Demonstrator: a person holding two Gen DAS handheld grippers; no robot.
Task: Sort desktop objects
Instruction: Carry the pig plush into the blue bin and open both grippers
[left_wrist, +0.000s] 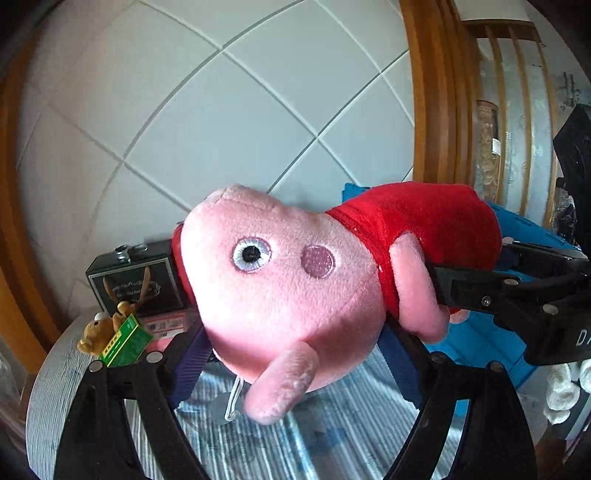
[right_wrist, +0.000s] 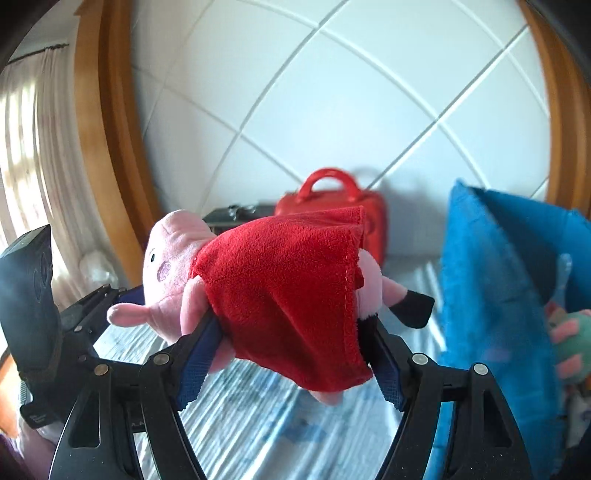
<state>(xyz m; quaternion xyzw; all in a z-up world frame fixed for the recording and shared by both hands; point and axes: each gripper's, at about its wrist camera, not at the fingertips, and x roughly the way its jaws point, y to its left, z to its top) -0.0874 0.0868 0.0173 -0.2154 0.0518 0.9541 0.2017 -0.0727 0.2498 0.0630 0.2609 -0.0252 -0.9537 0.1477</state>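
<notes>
Pig plush (left_wrist: 280, 291), pinched by both grippers (left_wrist: 295, 350) (right_wrist: 291, 343) mid-handover; next, one should release, likely toward the blue bin (right_wrist: 491, 295).

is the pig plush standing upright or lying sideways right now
Lying sideways, off the table. The pig plush hangs level between both grippers: head in the left gripper, red dress in the right gripper, striped tabletop showing below.

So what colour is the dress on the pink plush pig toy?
Red dress, plain, on the pink plush pig toy; clearest in the right wrist view.
</notes>
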